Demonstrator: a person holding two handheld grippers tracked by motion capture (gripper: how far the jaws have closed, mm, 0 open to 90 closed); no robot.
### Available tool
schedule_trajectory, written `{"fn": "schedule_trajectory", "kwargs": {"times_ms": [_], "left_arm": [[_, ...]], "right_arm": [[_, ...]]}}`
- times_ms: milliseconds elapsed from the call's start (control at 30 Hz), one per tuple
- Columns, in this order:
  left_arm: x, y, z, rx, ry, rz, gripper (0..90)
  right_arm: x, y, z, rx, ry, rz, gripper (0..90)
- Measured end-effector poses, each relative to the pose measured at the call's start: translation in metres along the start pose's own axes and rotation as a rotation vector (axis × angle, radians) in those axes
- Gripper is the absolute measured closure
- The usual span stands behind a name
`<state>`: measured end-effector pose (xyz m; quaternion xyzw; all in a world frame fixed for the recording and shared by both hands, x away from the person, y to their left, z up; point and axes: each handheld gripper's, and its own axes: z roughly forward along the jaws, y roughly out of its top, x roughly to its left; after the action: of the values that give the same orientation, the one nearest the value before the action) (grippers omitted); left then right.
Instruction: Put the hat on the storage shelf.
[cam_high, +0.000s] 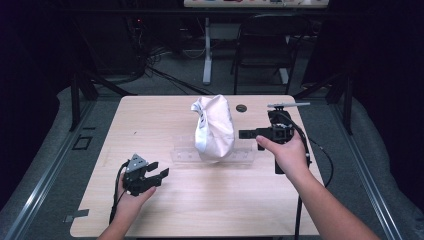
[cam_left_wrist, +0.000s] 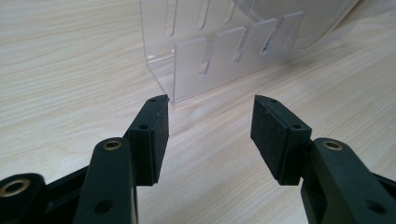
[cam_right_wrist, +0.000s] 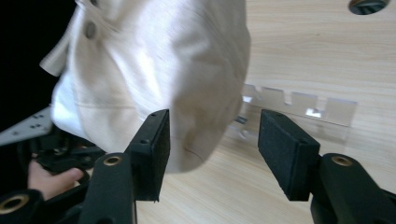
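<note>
One cream fabric cap (cam_high: 214, 127) sits on one clear slotted acrylic rack (cam_high: 186, 155) near the middle of the pale wooden counter (cam_high: 210, 200). The left gripper (cam_high: 152, 175) hovers over the counter's near left part, well apart from the rack, its jaws open and empty. The right gripper (cam_high: 243, 133) points at the cap's right side, jaws spread wide, holding nothing. One dark round hole (cam_high: 241, 108) marks the counter behind the cap.

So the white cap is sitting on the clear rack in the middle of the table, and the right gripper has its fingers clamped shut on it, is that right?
Not quite. The white cap does sit on the clear rack mid-table, but the right gripper is open, not clamped on it. The right gripper view shows its fingers spread apart, with the cap just beyond them.
</note>
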<state>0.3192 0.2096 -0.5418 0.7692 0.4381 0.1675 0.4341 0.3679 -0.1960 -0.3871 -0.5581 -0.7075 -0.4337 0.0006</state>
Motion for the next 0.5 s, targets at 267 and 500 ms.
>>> {"fn": "schedule_trajectory", "kwargs": {"times_ms": [267, 500], "left_arm": [[-0.002, -0.002, 0.002, 0.003, -0.012, -0.004, 47.2], [-0.006, -0.003, 0.005, 0.014, -0.021, 0.012, 47.2]], "right_arm": [[-0.014, -0.033, 0.006, 0.014, -0.054, -0.06, 42.9], [-0.026, -0.067, 0.01, -0.001, -0.075, -0.094, 43.0]]}}
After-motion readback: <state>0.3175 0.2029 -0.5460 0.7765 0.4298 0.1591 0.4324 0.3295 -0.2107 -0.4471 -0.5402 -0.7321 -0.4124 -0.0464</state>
